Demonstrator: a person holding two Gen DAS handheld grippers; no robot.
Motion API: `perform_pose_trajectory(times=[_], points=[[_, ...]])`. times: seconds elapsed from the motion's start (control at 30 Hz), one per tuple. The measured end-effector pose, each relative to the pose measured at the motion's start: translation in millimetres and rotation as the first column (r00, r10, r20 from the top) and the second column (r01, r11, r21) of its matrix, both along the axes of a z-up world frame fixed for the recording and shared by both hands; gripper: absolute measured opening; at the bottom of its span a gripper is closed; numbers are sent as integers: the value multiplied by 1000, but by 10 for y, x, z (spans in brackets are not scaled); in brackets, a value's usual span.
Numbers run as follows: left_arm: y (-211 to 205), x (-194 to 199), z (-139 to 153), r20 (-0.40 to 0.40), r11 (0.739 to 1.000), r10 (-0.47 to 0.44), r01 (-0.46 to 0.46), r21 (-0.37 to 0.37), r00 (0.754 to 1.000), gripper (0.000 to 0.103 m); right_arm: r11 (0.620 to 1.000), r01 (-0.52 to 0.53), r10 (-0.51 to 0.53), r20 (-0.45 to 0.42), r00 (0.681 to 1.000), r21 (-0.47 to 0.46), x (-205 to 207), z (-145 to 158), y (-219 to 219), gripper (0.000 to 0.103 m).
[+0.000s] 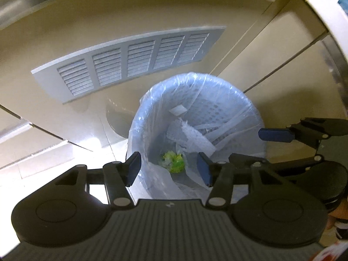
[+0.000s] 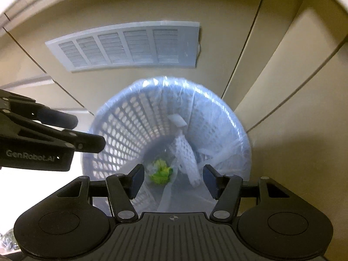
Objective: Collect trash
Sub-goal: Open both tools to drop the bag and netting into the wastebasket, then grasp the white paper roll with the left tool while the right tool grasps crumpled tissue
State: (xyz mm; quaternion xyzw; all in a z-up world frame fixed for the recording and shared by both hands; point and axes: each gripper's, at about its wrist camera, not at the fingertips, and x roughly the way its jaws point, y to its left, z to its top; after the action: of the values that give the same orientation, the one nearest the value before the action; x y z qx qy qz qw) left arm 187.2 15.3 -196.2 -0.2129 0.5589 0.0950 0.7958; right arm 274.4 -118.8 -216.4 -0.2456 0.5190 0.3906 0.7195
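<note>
Left gripper [image 1: 169, 168] and right gripper [image 2: 174, 180]: jaws wide, nothing between pads, both pointing steeply down over the lined bin [image 2: 121, 117]. Trash lies straight below: green wad [image 2: 161, 171] at the bottom, white mesh strip [image 2: 187, 158] leaning to its right, long axis near-to-far. Neither gripper clearly nearer.

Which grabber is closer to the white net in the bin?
Right, probably. The right gripper hangs by the right rim of the bin, where the white foam net lies; the left gripper by the left rim.
</note>
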Motion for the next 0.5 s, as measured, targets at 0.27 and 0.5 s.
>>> perform_pose_trajectory(times=[0.27,0.5], points=[[38,-56,673,156,999,-8,3,33,988,52,992,-28,12,132,991,120,-106,777,-26,60],[-36,-90,1377,309,993,-75,43,107,948,52,975,-1,-55,248,967,221,-204,1441,-216,60]])
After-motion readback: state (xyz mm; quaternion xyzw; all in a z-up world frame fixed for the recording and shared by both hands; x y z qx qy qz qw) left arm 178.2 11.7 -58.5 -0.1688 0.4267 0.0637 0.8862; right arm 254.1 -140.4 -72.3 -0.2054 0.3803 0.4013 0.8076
